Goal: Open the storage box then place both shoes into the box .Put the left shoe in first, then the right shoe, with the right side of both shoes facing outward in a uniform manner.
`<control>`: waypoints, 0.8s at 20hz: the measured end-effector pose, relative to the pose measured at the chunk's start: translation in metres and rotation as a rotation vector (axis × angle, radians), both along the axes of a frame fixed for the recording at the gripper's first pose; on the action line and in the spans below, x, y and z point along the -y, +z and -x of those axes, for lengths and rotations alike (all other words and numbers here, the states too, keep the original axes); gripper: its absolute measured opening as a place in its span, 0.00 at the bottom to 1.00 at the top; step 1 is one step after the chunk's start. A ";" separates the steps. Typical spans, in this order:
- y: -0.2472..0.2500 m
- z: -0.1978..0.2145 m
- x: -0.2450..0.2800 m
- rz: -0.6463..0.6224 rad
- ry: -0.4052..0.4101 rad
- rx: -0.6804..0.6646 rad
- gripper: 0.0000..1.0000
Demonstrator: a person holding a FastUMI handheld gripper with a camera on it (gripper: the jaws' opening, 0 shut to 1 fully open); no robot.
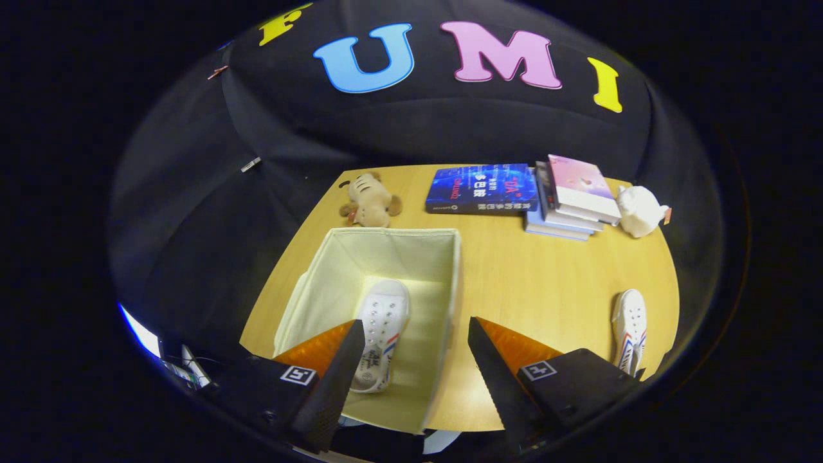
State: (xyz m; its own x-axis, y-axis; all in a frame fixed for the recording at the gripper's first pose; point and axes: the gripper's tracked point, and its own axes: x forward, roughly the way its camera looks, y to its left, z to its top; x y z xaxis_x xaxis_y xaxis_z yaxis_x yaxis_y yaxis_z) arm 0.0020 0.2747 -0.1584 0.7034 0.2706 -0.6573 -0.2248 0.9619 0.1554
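An open cream fabric storage box (450, 257) stands on the wooden table, below and just ahead of my fingers. One white shoe (384, 328) with red and blue stripes lies inside it on the box floor, toe pointing away from me, right beside my left finger. The other white shoe (629, 328) lies on the table to the right, beyond my right finger. My gripper (415, 337) hangs above the box, open wide, with nothing between its fingers.
At the back of the table (533, 283) lie a brown plush toy (370, 200), a blue book (482, 188), a stack of books (572, 196) and a white plush toy (638, 209). Bare wood stretches between the box and the second shoe.
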 end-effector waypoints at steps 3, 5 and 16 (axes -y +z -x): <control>0.005 0.008 0.061 0.039 -0.049 0.031 0.99; 0.003 0.012 0.106 0.072 -0.076 0.033 0.99; -0.061 0.028 0.316 0.208 -0.195 -0.043 0.99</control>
